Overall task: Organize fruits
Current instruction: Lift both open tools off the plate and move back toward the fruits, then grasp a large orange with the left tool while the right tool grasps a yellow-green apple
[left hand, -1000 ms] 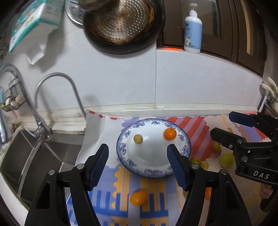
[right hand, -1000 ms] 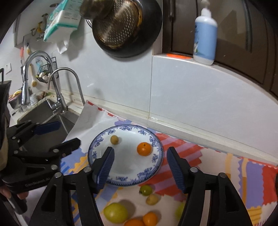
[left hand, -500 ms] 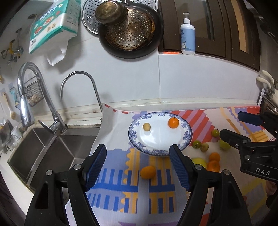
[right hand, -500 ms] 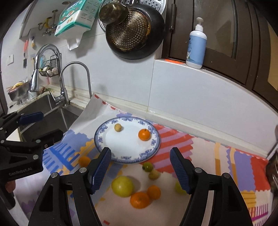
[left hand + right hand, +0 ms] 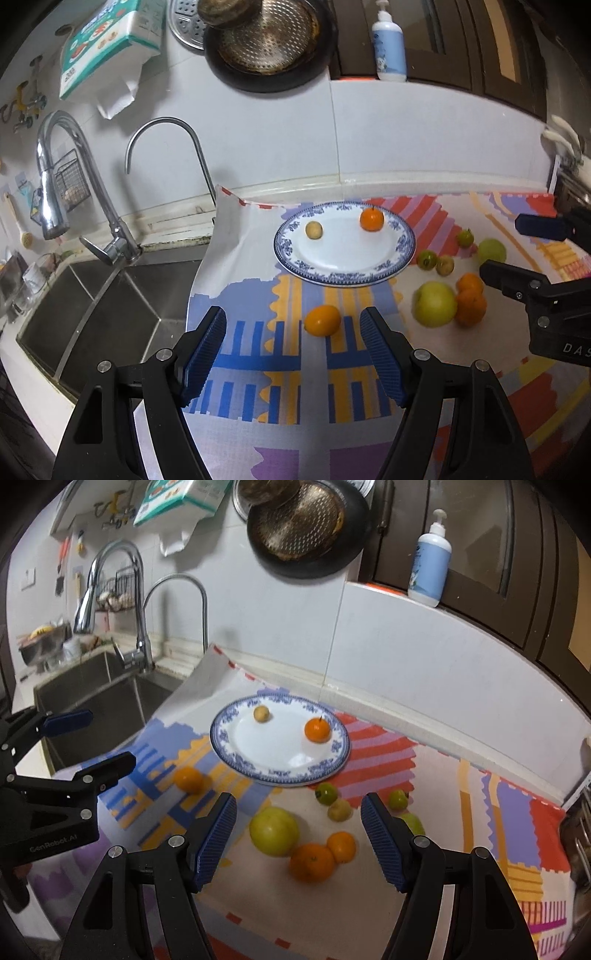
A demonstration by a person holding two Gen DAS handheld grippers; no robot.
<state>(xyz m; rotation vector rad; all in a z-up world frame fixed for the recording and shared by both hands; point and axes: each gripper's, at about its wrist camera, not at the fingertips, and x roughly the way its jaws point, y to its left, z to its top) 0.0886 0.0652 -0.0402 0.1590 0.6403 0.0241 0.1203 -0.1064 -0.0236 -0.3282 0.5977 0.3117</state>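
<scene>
Left wrist view has the left gripper [image 5: 293, 347] low in the frame, jaws standing well apart and gripping nothing; a lone orange fruit [image 5: 322, 320] lies on the mat just above the gap between the pads, with bare mat on both sides of it. At the right edge the right gripper [image 5: 517, 247] reaches in, also spread and empty, near the loose pile: a yellow-green apple [image 5: 434, 303] touching two oranges [image 5: 470, 300], with small green fruits [image 5: 427, 258] toward the plate. The blue-rimmed plate [image 5: 404, 240] sits at centre frame, holding a small yellow fruit [image 5: 314, 230] and a tangerine [image 5: 372, 219] well apart, with much bare white between them.

Against a second ago, both cameras have drawn back: the plate looks smaller and sits higher in frame, and more of the mat shows. The left jaws have just been widening, nothing between them.

A patterned mat [image 5: 280, 391] covers the counter; its left edge overhangs the steel sink [image 5: 92, 306], under two curved taps. A pan [image 5: 306, 528] hangs on the tiled wall at upper centre.
</scene>
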